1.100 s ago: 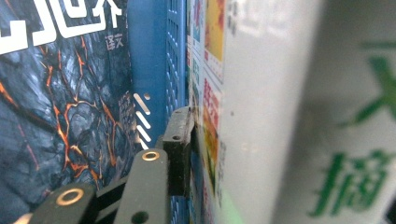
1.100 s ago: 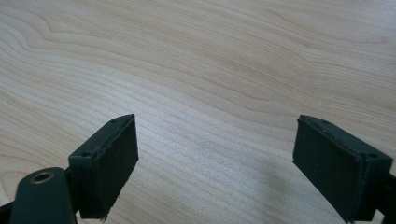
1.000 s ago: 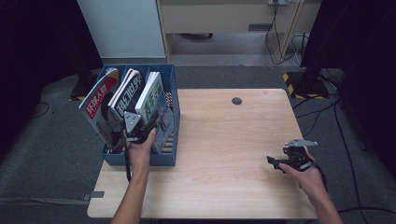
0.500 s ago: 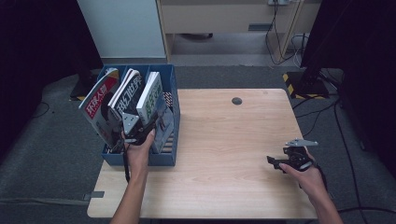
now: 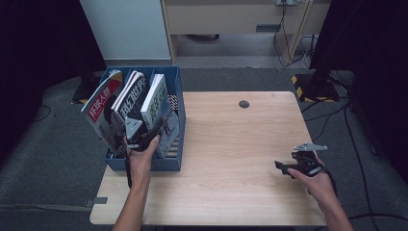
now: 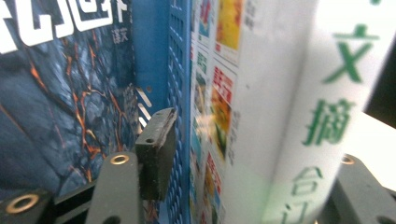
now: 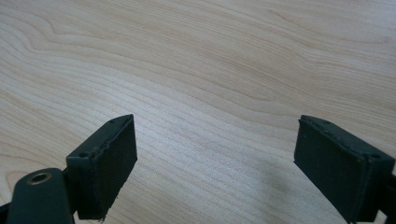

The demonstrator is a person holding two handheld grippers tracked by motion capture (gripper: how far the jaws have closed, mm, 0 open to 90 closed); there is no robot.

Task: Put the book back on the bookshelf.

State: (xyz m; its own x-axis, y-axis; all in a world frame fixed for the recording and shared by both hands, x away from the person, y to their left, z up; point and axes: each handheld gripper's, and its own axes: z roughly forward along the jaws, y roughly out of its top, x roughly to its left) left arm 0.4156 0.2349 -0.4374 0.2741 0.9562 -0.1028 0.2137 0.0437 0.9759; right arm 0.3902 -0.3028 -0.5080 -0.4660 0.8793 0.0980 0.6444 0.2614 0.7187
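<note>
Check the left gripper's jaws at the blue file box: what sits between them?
In the left gripper view, a white magazine with green lettering and the blue mesh divider stand between the left gripper jaws, which have just been opening.

White magazine (image 5: pixel 155 99) with green lettering, upright, leaning slightly, in blue file rack's (image 5: pixel 176 86) apparently rightmost compartment
</note>
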